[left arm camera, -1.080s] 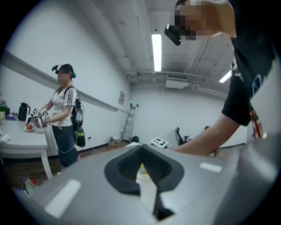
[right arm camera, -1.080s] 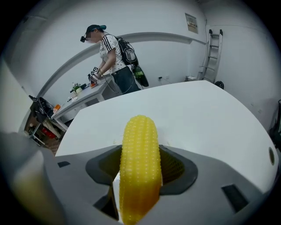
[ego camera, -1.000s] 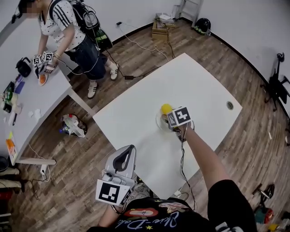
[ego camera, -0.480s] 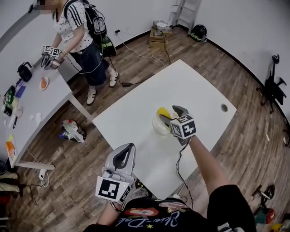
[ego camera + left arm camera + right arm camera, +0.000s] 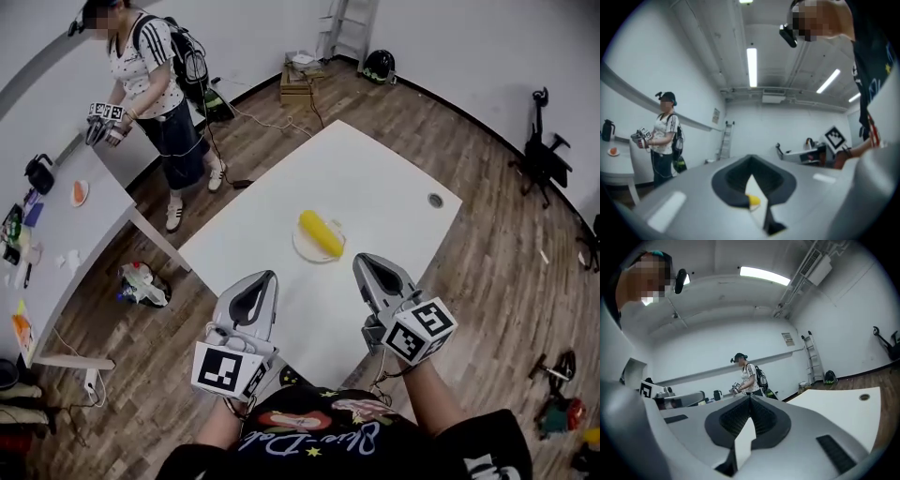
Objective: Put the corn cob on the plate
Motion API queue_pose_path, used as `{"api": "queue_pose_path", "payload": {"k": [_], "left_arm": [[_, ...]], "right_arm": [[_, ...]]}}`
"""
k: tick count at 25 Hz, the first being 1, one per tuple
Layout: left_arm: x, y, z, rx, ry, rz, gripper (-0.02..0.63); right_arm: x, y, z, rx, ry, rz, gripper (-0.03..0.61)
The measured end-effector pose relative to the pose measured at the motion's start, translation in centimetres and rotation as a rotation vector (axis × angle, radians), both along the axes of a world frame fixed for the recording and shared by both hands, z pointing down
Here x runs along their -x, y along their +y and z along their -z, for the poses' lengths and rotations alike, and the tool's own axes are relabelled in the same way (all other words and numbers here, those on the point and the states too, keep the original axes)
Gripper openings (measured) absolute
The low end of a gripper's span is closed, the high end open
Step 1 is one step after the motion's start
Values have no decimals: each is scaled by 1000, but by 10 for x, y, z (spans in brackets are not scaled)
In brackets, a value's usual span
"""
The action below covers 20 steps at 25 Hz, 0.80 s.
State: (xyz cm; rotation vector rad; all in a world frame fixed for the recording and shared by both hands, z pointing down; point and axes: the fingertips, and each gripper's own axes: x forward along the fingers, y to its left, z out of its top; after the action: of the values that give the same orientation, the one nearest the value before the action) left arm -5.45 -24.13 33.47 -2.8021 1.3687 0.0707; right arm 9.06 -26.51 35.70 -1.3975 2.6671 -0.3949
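A yellow corn cob (image 5: pixel 320 234) lies on the small white plate (image 5: pixel 302 249) in the middle of the white table (image 5: pixel 394 187). Both grippers hover near the table's front edge, well short of the plate and apart from it. My left gripper (image 5: pixel 262 279) is shut and empty. My right gripper (image 5: pixel 367 264) is shut and empty too. In the left gripper view the jaws (image 5: pixel 750 161) meet, and a bit of the corn cob (image 5: pixel 753 201) shows through the slit below the tips. In the right gripper view the jaws (image 5: pixel 750 399) meet over the white table top.
A person (image 5: pixel 150 75) holding grippers stands at a second white table (image 5: pixel 66 244) at the upper left. A plastic bag (image 5: pixel 141 281) lies on the wooden floor. A cable hole (image 5: pixel 435 200) sits near the table's right corner. A ladder and a box stand at the far wall.
The right gripper let go of the corn cob on the plate, pulled back towards me and up, and shut. The left gripper rose a little.
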Motion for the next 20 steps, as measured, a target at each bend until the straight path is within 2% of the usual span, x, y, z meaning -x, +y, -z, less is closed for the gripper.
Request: {"api": "queue_pose_path", "payload": {"k": [4, 9, 15, 20], "left_arm": [[-18, 10, 3, -12, -8, -44, 3], [-35, 20, 5, -18, -32, -89, 3], [-35, 24, 13, -27, -59, -76, 3], [-34, 27, 10, -36, -53, -77, 3]], "right_arm": [[-2, 37, 13, -11, 46, -1, 14], [-3, 53, 18, -46, 112, -18, 14], [-3, 58, 11, 20, 70, 2, 14], [7, 68, 11, 23, 59, 27, 14]]}}
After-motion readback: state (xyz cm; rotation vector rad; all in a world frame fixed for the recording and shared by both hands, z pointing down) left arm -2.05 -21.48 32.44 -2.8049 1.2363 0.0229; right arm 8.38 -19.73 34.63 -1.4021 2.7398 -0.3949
